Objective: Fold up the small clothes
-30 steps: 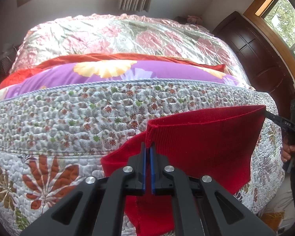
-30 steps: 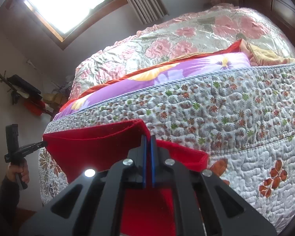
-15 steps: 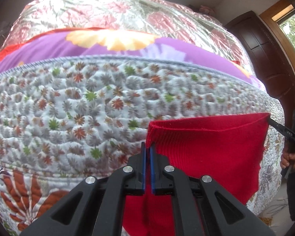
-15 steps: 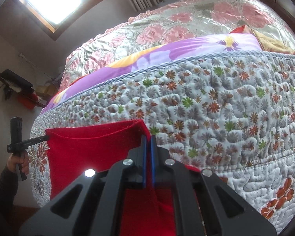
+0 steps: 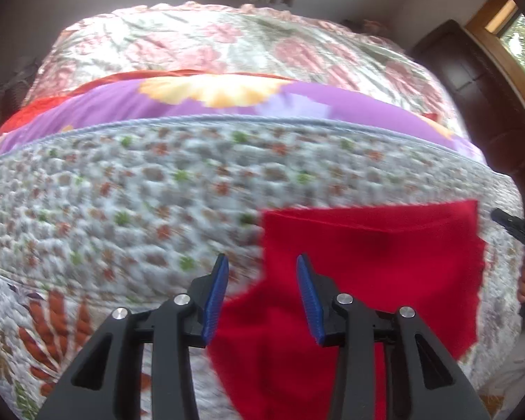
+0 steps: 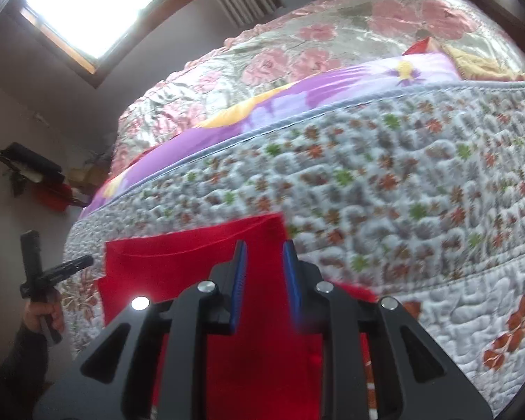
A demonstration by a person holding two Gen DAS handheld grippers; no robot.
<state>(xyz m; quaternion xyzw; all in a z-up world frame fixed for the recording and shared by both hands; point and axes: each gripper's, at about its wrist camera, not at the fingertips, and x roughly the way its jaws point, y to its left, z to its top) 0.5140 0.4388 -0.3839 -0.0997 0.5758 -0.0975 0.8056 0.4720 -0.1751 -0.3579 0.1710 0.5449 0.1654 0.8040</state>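
Note:
A small red knitted garment (image 5: pixel 360 266) lies folded on the quilted floral bedspread (image 5: pixel 129 210) near the bed's front edge. My left gripper (image 5: pixel 261 280) is open, its blue pads apart over the garment's left top corner, holding nothing. In the right wrist view the same red garment (image 6: pixel 178 266) lies flat, and my right gripper (image 6: pixel 262 266) is open just above its right top corner. The right gripper's tip (image 5: pixel 511 224) shows at the far right of the left wrist view; the left gripper's tip (image 6: pixel 70 266) shows at the left of the right wrist view, held by a hand (image 6: pixel 42 315).
Further back on the bed lie a purple flowered sheet (image 5: pixel 227 105) and a shiny pink-flowered cover (image 5: pixel 227 42). A dark wooden cabinet (image 5: pixel 490 105) stands to the right of the bed. A bright window (image 6: pixel 98 3) and a shelf with dark objects (image 6: pixel 31 168) are on the left.
Both grippers have opened and let go of the red garment's top corners. The garment, held stretched between them before, now rests flat on the bedspread.

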